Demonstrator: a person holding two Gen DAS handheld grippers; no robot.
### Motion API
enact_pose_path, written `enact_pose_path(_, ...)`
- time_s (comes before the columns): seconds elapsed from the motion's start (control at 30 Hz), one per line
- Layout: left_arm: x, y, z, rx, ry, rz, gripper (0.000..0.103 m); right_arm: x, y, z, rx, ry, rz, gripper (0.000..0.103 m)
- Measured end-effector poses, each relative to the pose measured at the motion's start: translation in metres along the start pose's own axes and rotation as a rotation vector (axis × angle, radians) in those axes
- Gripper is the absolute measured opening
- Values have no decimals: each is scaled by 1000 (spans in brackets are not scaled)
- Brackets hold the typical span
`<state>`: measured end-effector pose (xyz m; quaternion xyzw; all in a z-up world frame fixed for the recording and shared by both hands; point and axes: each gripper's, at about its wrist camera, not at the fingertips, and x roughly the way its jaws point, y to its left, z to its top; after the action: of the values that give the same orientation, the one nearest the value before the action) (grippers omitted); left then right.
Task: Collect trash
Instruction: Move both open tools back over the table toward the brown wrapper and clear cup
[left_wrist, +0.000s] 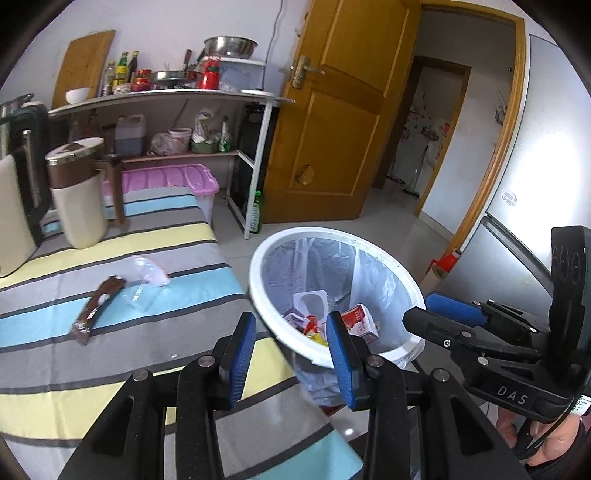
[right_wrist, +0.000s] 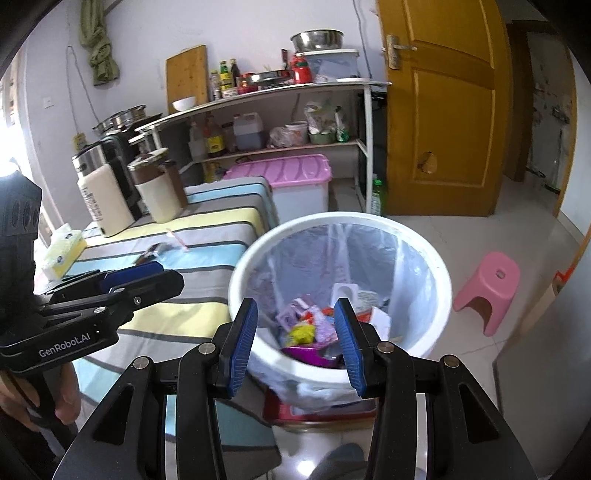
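A white trash bin (left_wrist: 266, 295) with a clear liner stands on the floor beside the striped table (left_wrist: 110, 369); it also shows in the right wrist view (right_wrist: 436, 273). Several wrappers and a small carton (left_wrist: 360, 319) lie inside it. My left gripper (left_wrist: 291, 354) is open and empty, over the bin's near rim at the table edge. My right gripper (right_wrist: 295, 341) is open and empty above the bin's near rim. A brown snack wrapper (left_wrist: 98, 308) and a clear plastic wrapper (left_wrist: 147, 275) lie on the table to the left. In the right wrist view they are blurred (right_wrist: 162, 249).
A cream and brown appliance (left_wrist: 75, 192) stands at the table's back. A tissue pack (right_wrist: 61, 251) lies at the table's left. A pink-lidded storage box (right_wrist: 291, 184), a shelf rack (left_wrist: 177, 96) and a wooden door (left_wrist: 332, 110) are behind. A pink stool (right_wrist: 487, 291) stands on the floor to the right.
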<state>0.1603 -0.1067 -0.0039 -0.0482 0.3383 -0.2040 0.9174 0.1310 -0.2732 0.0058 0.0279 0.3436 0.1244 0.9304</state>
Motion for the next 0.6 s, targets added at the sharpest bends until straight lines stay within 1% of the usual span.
enact_pose_path(0.27,-31,14,-11,-23,-25,39,39,-10,28,-4,-34,-8,50,44)
enact_pose_path(0.6,-50,34,-24,-61,-33,81,39,-15,51,-11,-59,-7,100,44)
